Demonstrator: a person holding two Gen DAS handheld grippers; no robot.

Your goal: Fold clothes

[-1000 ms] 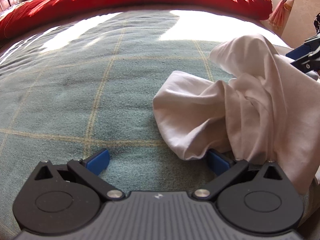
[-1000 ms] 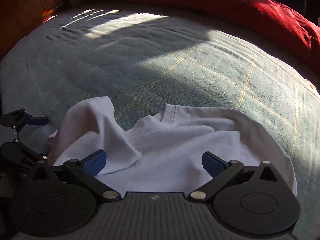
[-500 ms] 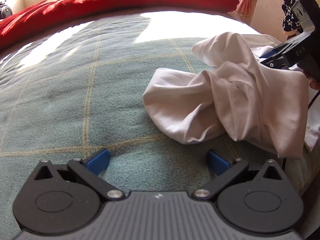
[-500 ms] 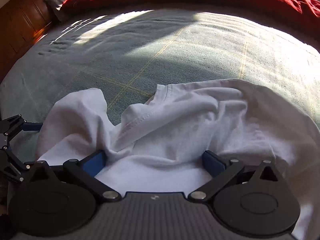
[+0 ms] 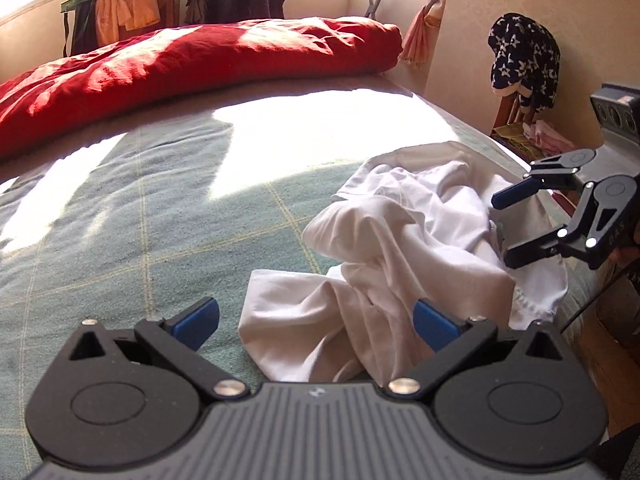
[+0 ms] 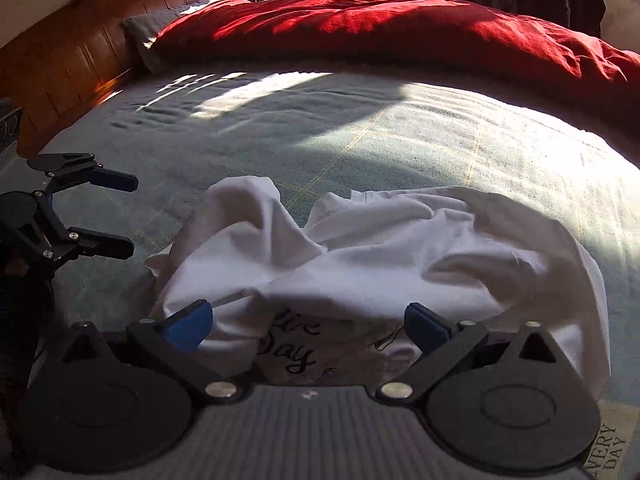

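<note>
Sorting out the crumpled white cotton T-shirt (image 6: 400, 248), heaped at the near right edge of the green checked bedspread (image 5: 120, 220), calls for pinching one hem edge, never bunched layers. Left gripper (image 5: 316, 320) and right gripper (image 6: 308, 322) both hover with jaws spread, empty. Compared with a second ago, both have lifted back and the shirt has slumped flatter.

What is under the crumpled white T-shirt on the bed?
The white T-shirt lies bunched on the green plaid bedspread, which shows all around it. Whatever its folds cover stays hidden.
</note>
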